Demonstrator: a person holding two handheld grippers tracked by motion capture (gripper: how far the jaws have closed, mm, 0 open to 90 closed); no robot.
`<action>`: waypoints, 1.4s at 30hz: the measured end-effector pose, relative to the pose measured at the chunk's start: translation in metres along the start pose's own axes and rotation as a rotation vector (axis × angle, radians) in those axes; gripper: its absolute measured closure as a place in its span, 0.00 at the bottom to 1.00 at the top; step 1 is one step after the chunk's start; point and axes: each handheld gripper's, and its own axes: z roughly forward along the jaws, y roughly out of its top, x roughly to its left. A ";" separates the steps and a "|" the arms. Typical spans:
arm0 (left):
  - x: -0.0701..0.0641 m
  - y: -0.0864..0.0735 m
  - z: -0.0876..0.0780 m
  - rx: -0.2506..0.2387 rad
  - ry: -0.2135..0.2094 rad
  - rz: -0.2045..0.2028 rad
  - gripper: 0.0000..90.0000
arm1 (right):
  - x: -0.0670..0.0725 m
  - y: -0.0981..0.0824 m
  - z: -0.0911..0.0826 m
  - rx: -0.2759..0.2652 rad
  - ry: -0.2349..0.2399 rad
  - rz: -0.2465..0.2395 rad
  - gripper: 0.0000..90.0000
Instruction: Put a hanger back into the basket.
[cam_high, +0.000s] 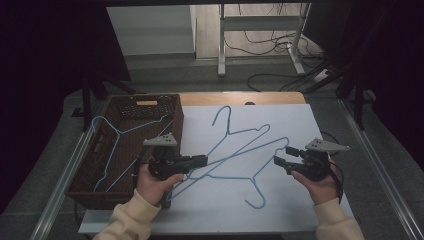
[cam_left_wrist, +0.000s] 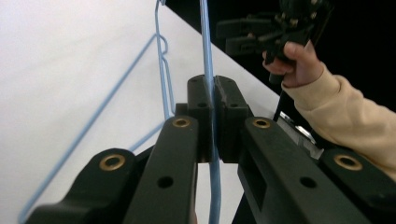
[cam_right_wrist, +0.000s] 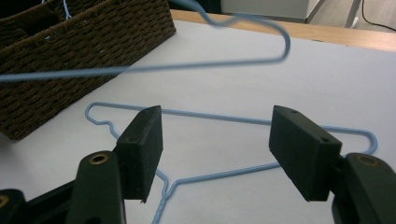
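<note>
Two blue wire hangers overlap on the white sheet (cam_high: 300, 120). My left gripper (cam_high: 202, 161) (cam_left_wrist: 214, 93) is shut on the bar of the hanger whose hook (cam_high: 222, 114) points away from me. That held hanger (cam_left_wrist: 204, 32) (cam_right_wrist: 187, 65) hangs slightly above the sheet. The other hanger (cam_high: 256, 192) (cam_right_wrist: 224, 117) lies flat with its hook toward me. My right gripper (cam_high: 283, 155) (cam_right_wrist: 217, 149) is open just right of the flat hanger's corner, nothing between its fingers. It also appears far off in the left gripper view (cam_left_wrist: 238, 35).
A dark wicker basket (cam_high: 172, 107) (cam_right_wrist: 93, 42) stands at the sheet's left edge, and a third blue hanger (cam_high: 117, 137) lies in it. The wooden table edge (cam_high: 240, 97) runs behind the sheet. Beyond it are a desk frame and cables on the floor.
</note>
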 end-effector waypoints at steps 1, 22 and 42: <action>0.001 0.001 -0.004 -0.007 0.003 0.000 0.96 | 0.000 0.000 0.000 -0.001 0.000 0.000 0.39; 0.032 -0.002 -0.067 -0.098 0.079 -0.049 0.96 | -0.005 -0.008 0.010 0.074 -0.007 0.005 0.36; 0.070 -0.031 -0.146 -0.226 0.201 -0.153 0.96 | -0.003 -0.010 0.015 0.101 -0.006 -0.008 0.35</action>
